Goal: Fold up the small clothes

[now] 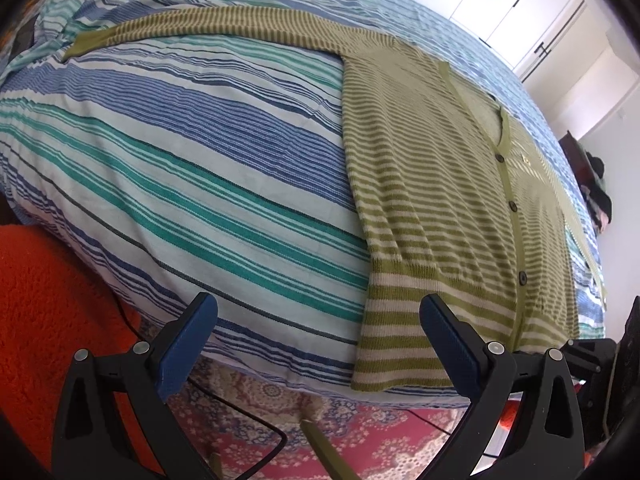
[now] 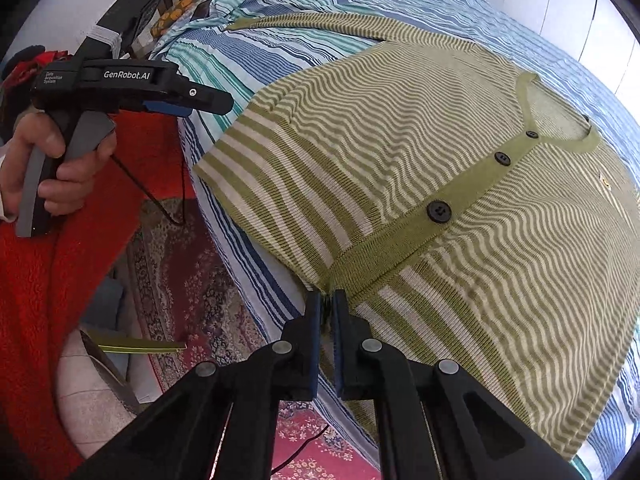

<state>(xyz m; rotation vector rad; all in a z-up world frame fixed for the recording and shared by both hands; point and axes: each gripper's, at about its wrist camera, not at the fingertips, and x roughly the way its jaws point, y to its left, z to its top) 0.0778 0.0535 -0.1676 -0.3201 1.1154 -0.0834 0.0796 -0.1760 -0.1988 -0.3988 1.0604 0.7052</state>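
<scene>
A green and cream striped cardigan (image 1: 436, 184) with dark buttons lies flat, buttoned, on a striped bed; it also shows in the right wrist view (image 2: 400, 152). One sleeve (image 1: 208, 26) stretches out to the far left. My left gripper (image 1: 318, 310) is open and empty, hovering over the bed's near edge beside the cardigan's hem corner; it also shows in the right wrist view (image 2: 188, 106), held by a hand. My right gripper (image 2: 327, 300) is shut on the hem at the bottom of the button band (image 2: 404, 236).
The bed (image 1: 168, 168) has a blue, teal and white striped cover. A red fleece blanket (image 1: 48, 300) lies at the left. A patterned red rug (image 1: 320, 432) and a black cable (image 1: 256, 416) are on the floor below. White wardrobe doors (image 1: 500, 4) stand beyond.
</scene>
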